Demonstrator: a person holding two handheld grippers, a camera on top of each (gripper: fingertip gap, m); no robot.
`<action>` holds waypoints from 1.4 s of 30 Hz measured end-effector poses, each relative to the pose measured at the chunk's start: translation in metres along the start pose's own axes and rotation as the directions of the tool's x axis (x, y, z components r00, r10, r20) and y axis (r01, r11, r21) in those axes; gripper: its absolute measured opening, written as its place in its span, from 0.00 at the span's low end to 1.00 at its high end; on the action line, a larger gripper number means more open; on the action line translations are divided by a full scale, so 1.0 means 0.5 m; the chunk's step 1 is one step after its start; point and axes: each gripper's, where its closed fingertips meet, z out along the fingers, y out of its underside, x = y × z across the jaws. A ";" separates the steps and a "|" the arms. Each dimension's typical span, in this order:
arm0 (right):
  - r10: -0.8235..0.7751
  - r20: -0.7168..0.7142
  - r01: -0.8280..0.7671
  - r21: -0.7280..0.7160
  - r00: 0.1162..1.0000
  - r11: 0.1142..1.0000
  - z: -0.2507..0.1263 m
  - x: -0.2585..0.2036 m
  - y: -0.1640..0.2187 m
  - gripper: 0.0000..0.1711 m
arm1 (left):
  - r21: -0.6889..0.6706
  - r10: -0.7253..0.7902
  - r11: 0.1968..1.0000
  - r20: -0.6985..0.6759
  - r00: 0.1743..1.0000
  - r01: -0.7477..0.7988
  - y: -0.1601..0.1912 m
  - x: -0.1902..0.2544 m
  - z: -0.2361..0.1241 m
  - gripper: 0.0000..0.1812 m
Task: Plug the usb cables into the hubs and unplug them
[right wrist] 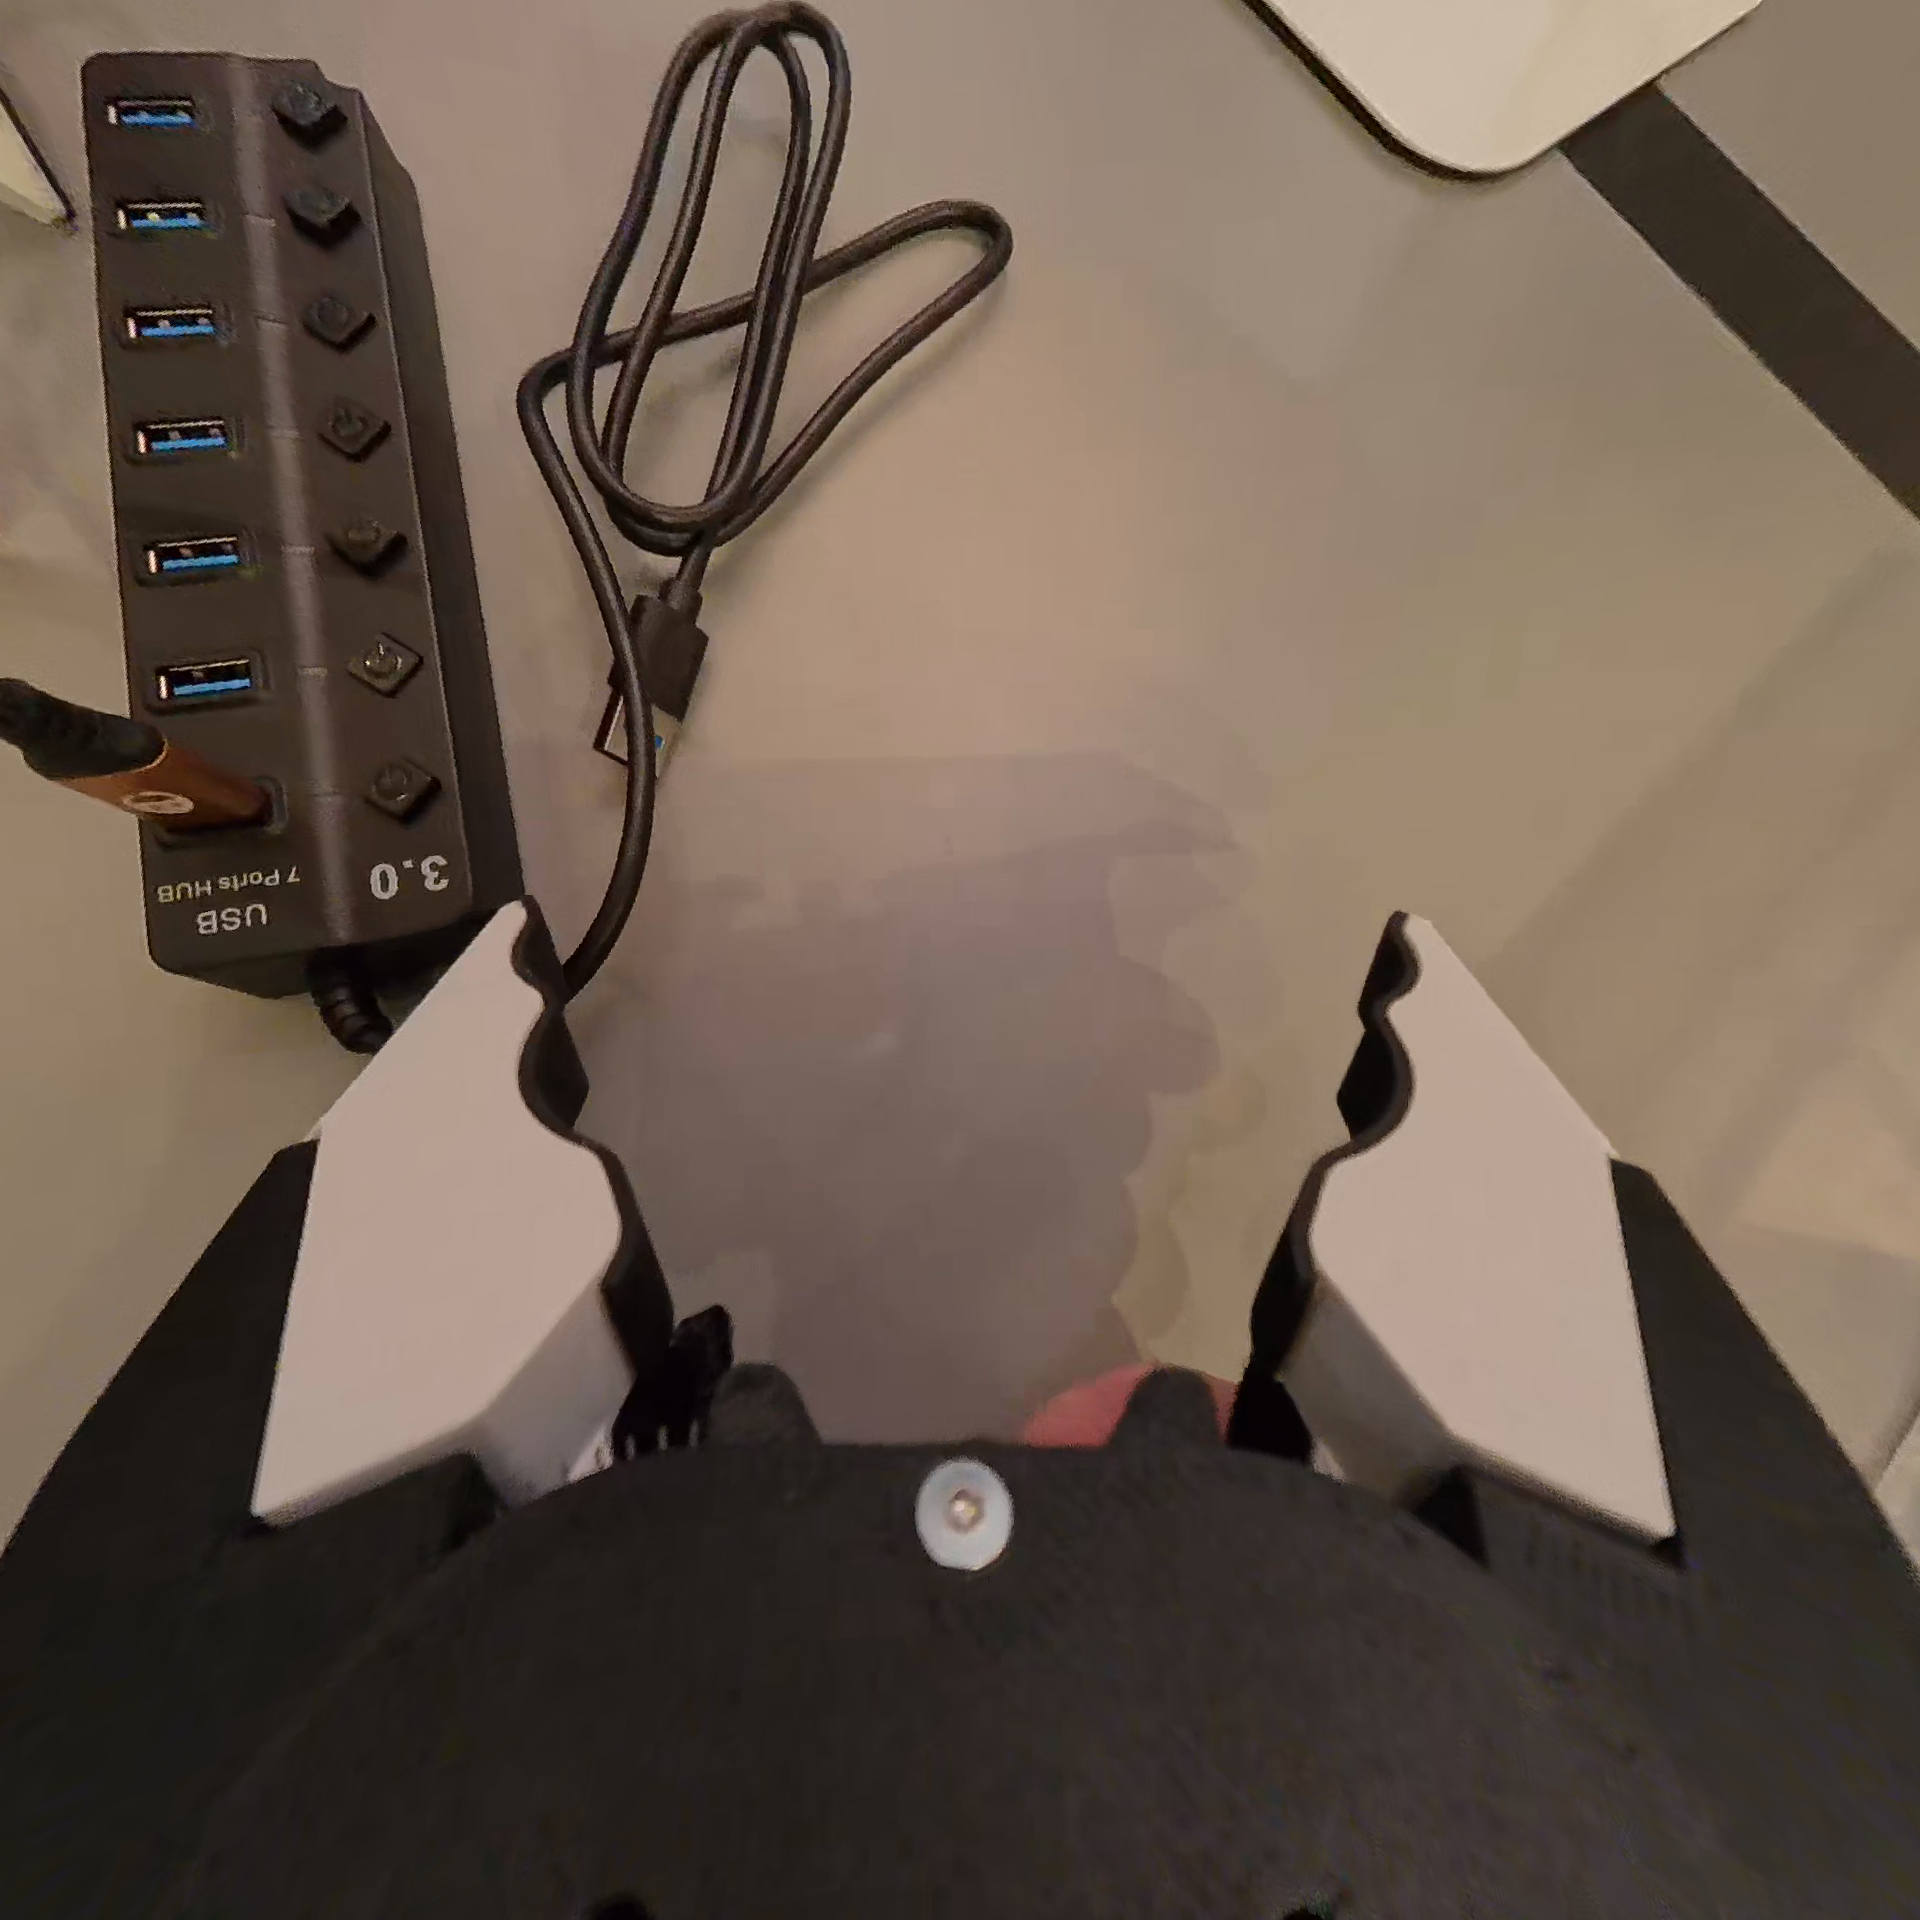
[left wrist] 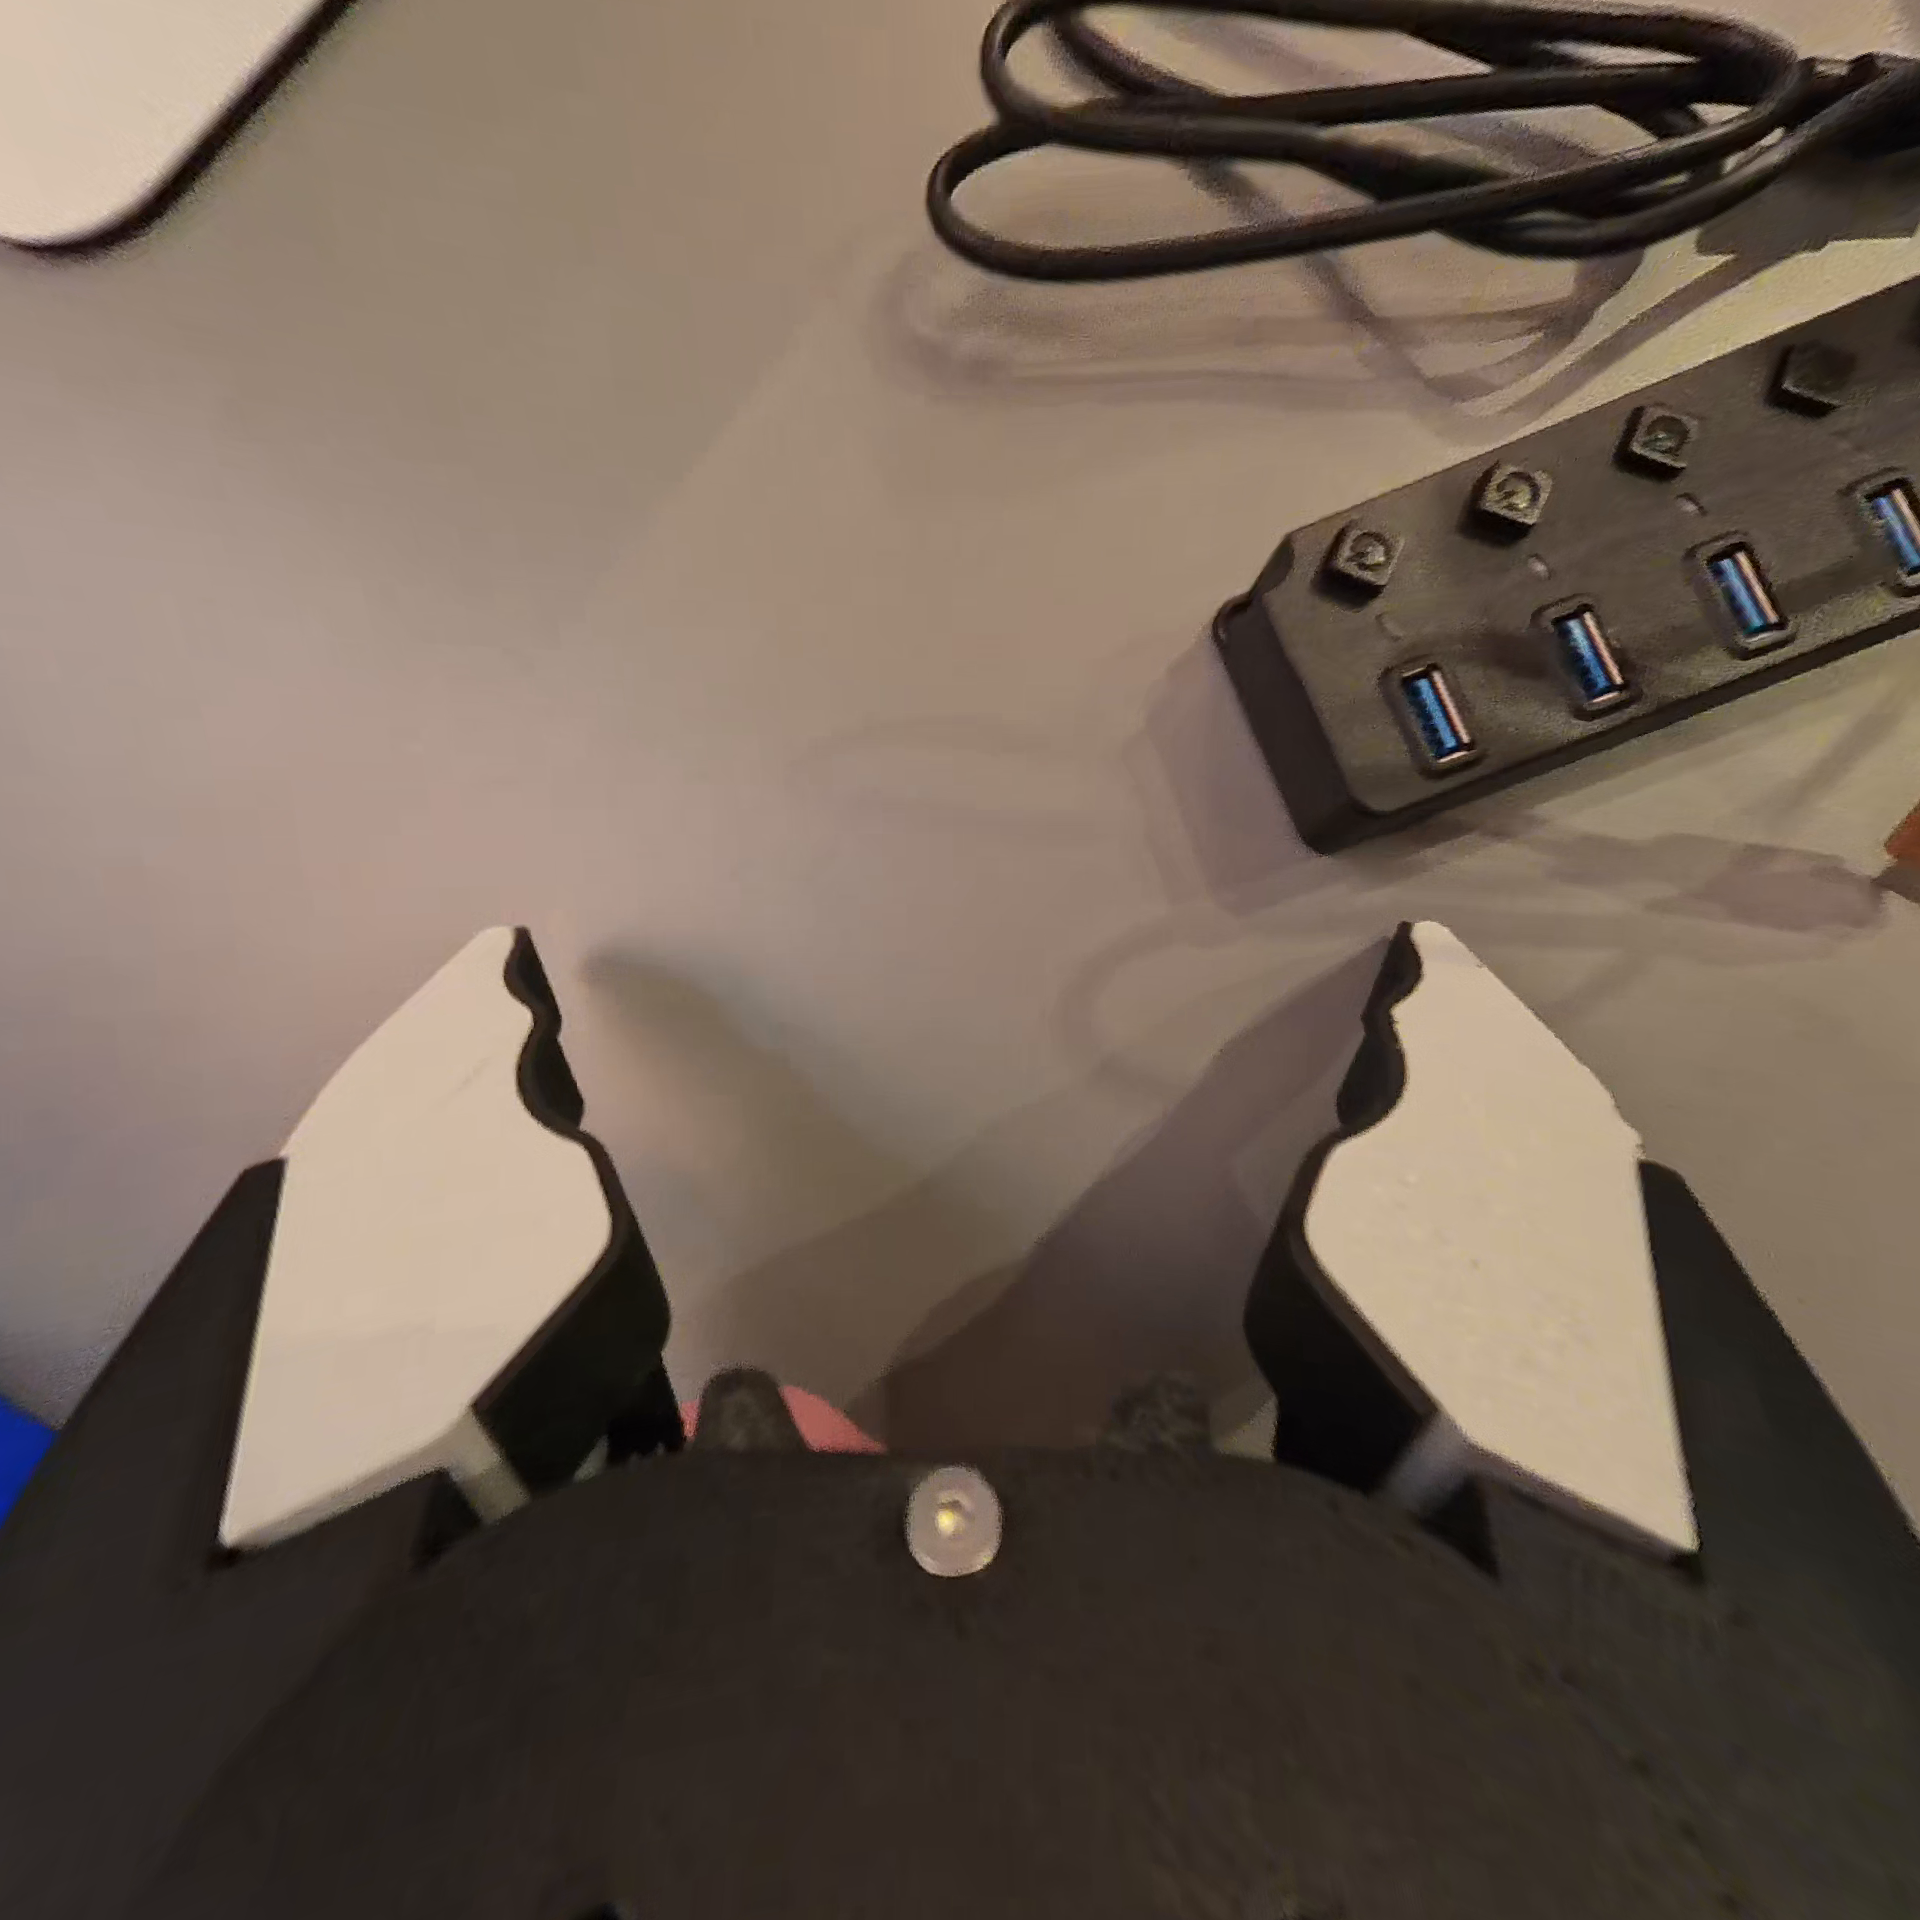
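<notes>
Hub lies on the table at ten o'clock of our right gripper, one brown plug seated in its nearest port. Loose cable coils at twelve, limp and light; we judge its stiff black plug the place to pinch. Both grippers, left included, gape wide and hold nothing.

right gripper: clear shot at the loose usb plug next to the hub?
Probably yes. The right gripper is open and empty, and the plug lies free on the table ahead and left of it. The hub sits beside the plug, apart; only the cable passes near the left jaw.
</notes>
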 end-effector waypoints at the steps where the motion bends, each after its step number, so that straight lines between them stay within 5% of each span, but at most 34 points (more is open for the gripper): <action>1: 0.007 -0.001 -0.007 -0.004 1.000 1.000 0.000 0.002 0.005 0.86 | -0.008 -0.007 1.000 -0.003 1.000 0.007 0.002 0.002 0.000 0.77; 32: 0.142 0.023 -0.140 -0.054 0.990 0.989 0.003 -0.016 0.046 0.93 | -0.049 -0.113 0.992 0.006 0.994 0.113 0.017 -0.008 -0.001 0.80; 36: 0.140 0.016 -0.139 -0.045 0.990 0.989 0.002 -0.015 0.045 0.93 | 0.000 -0.134 0.991 0.079 0.988 0.135 0.009 -0.022 -0.011 0.72; 38: 0.140 0.016 -0.139 -0.045 0.990 0.989 0.001 -0.015 0.046 0.93 | 0.075 -0.157 0.987 0.260 0.953 0.142 -0.002 -0.072 -0.028 0.49; 42: 0.138 0.023 -0.137 -0.049 0.990 0.989 0.001 -0.017 0.047 0.93 | 0.070 -0.184 0.983 0.312 0.932 0.170 0.008 -0.077 -0.037 0.42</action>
